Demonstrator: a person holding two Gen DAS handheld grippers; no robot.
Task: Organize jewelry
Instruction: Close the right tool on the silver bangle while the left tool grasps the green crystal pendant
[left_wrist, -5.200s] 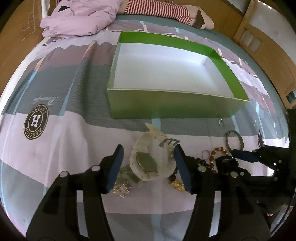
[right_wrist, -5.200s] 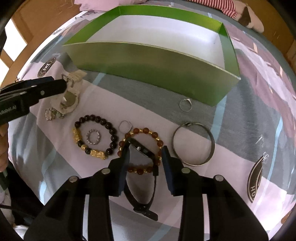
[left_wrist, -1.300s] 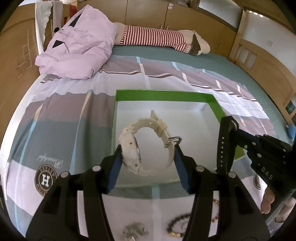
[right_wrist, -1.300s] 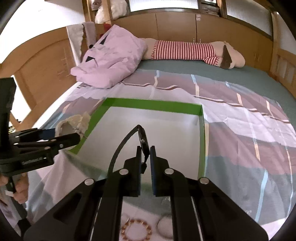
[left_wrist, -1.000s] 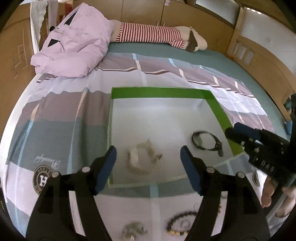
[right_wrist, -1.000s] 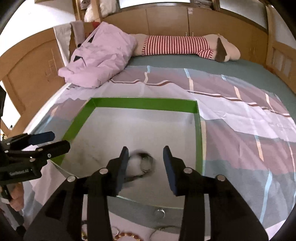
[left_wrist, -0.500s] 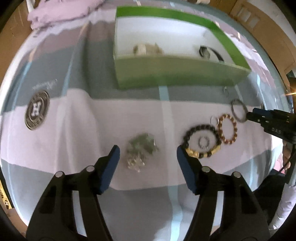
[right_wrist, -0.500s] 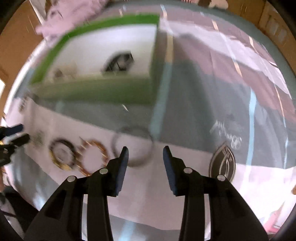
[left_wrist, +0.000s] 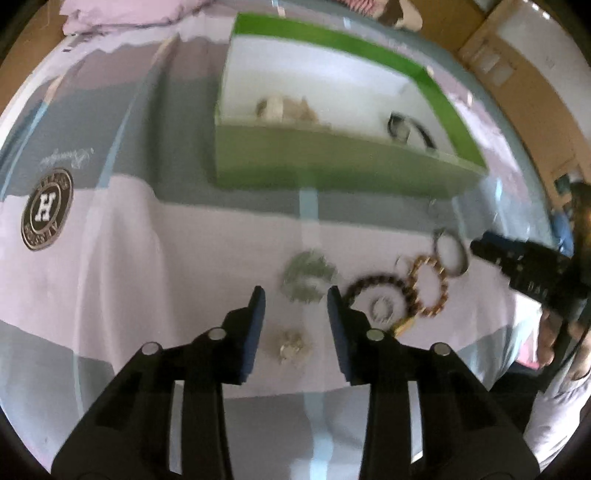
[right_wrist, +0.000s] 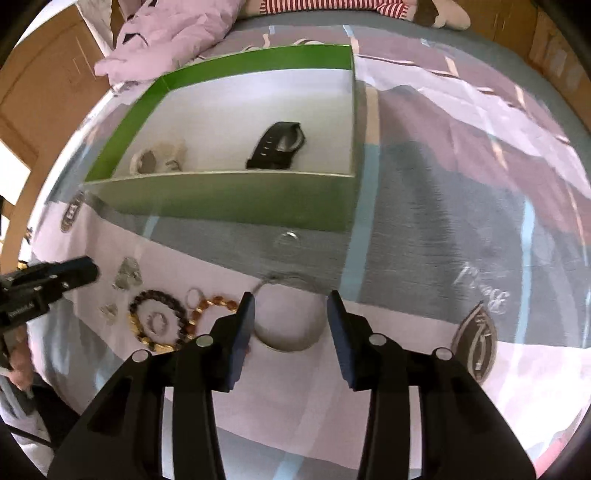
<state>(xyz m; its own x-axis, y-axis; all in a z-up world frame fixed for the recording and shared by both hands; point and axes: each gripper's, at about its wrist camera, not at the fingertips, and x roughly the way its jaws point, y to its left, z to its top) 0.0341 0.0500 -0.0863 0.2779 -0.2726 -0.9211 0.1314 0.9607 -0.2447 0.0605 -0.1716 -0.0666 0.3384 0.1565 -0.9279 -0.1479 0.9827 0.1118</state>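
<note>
The green box (right_wrist: 229, 199) with a white inside holds a white watch (right_wrist: 155, 158) and a black watch (right_wrist: 279, 146). My left gripper (left_wrist: 295, 299) points down at the bedspread and its jaws are closing. A small silver trinket (left_wrist: 290, 343) lies loose between its fingers, and a silvery cluster (left_wrist: 308, 277) sits just past the tips. My right gripper (right_wrist: 291, 310) is open over a silver bangle (right_wrist: 284, 347), which lies between its fingers untouched. A dark bead bracelet (left_wrist: 369, 282) and an amber bead bracelet (left_wrist: 441, 295) lie between the two grippers.
A small ring (right_wrist: 290, 236) lies near the box's front wall, and another small ring (left_wrist: 380, 308) sits inside the dark bracelet. The bedspread carries a round H patch (left_wrist: 46, 208). A pink duvet (right_wrist: 166, 33) is bunched up behind the box. A person's hand (left_wrist: 554, 332) holds the right gripper.
Both watches left the grippers and now lie in the box. Both grippers swung down from over the box to the jewellery on the bedspread. The left jaws have narrowed.
</note>
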